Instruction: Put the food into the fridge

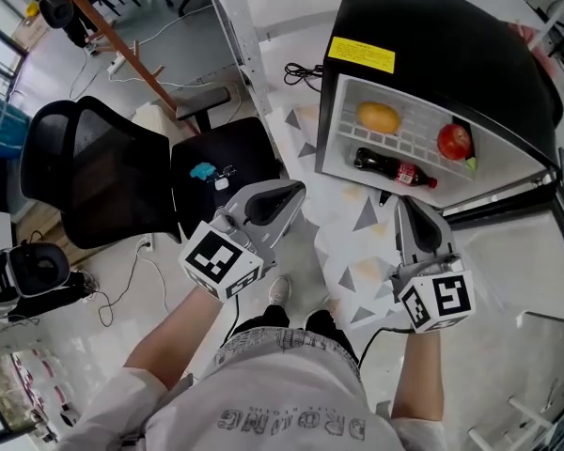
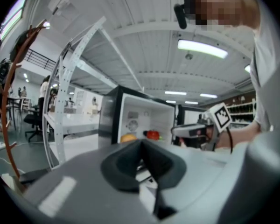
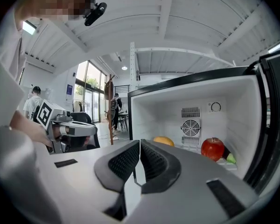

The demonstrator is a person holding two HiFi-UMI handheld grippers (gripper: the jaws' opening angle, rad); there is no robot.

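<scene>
A small black fridge [image 1: 470, 54] stands open ahead of me. On its wire shelf lie a yellow-orange fruit [image 1: 379, 117] and a red apple [image 1: 455, 142]; a cola bottle [image 1: 395, 168] lies on the level below. My left gripper [image 1: 284, 198] hangs left of the fridge, shut and empty. In front of the opening is my right gripper [image 1: 412, 212], also shut with nothing in it. The right gripper view shows the fruit [image 3: 164, 141] and apple [image 3: 213, 149] just past the closed jaws, with a green item [image 3: 230, 158] beside the apple.
The fridge door [image 1: 508, 200] stands open at the right. A black office chair [image 1: 94, 172] and a dark seat carrying a teal object [image 1: 204, 170] stand to the left. A metal rack post [image 1: 235, 26] rises behind. A patterned mat [image 1: 357, 242] covers the floor underfoot.
</scene>
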